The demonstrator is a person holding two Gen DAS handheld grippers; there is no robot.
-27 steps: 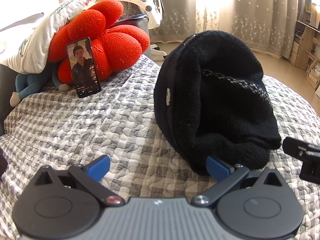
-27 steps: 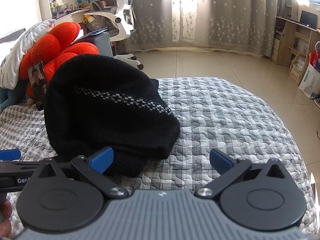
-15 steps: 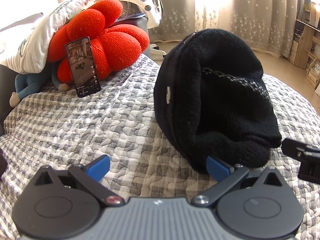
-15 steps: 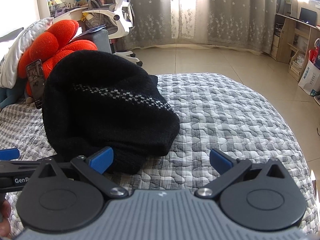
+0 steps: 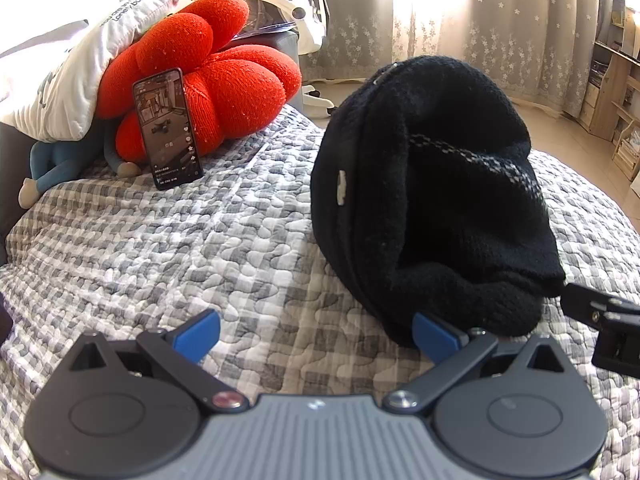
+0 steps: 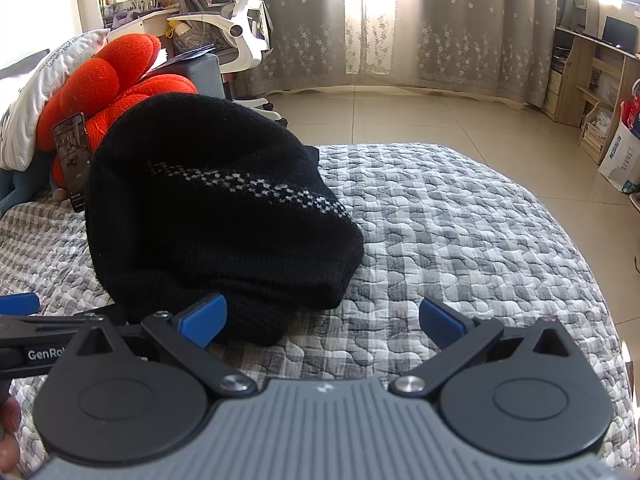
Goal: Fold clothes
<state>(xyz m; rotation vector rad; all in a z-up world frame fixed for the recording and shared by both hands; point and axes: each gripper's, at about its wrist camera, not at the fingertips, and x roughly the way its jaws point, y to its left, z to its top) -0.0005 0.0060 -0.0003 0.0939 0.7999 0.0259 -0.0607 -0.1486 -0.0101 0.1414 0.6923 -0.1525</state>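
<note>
A black knitted garment (image 5: 432, 200) with a thin white patterned stripe lies bunched in a mound on the grey checked quilt (image 5: 180, 248). My left gripper (image 5: 316, 334) stands wide open just in front of the mound's near left edge, its right blue pad close to the fabric, nothing between the pads. In the right wrist view the same garment (image 6: 208, 208) fills the left half. My right gripper (image 6: 322, 320) is open too, its left pad by the garment's near right hem, only quilt (image 6: 460, 240) between the pads. The left gripper's arm (image 6: 24, 320) shows at the far left.
A red plush cushion (image 5: 208, 76), a white pillow (image 5: 68, 76) and a propped phone (image 5: 166, 128) sit at the bed's head on the left. Beyond the bed are a white office chair (image 6: 248, 36), curtains, tiled floor and wooden shelves (image 6: 592, 80).
Both grippers stay open and hardly move. The right wrist view has drifted slightly left and back. The picture on the phone's screen has changed.
</note>
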